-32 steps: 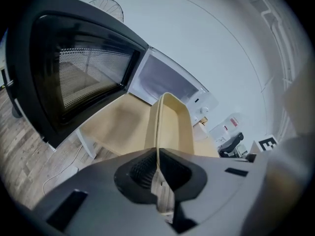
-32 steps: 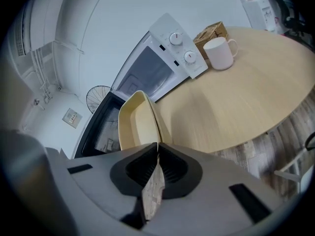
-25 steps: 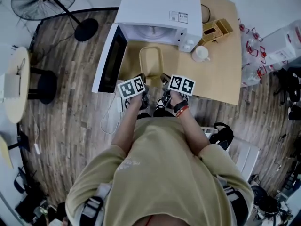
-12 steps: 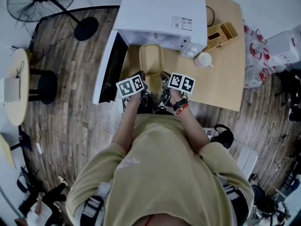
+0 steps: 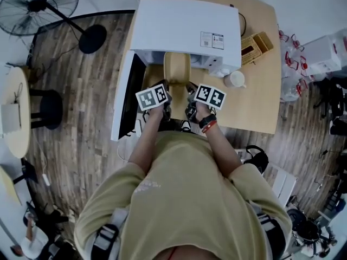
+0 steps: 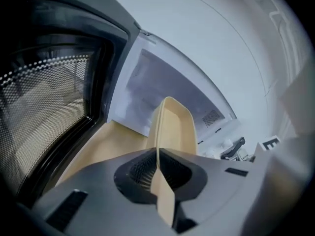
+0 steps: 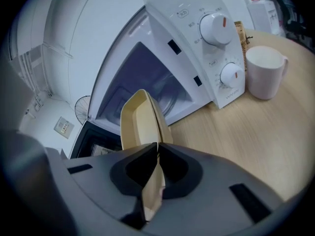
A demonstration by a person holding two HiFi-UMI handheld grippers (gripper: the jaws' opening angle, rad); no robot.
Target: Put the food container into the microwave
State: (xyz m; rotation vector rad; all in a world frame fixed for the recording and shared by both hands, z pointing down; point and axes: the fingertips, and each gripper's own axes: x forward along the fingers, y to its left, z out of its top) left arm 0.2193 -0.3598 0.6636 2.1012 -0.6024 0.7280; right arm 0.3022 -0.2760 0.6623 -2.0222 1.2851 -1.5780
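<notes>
Wooden desk (image 5: 260, 85) seen from above: a white microwave (image 5: 184, 28), its door (image 5: 126, 104) open, and the beige food container (image 5: 176, 68) at its mouth, held between the left gripper (image 5: 165, 86) and the right gripper (image 5: 190, 87). Left gripper view: jaws clamped on the container's rim. Right gripper view: jaws clamped on the opposite rim, and a mug (image 7: 265, 73) stands beside the microwave.
</notes>
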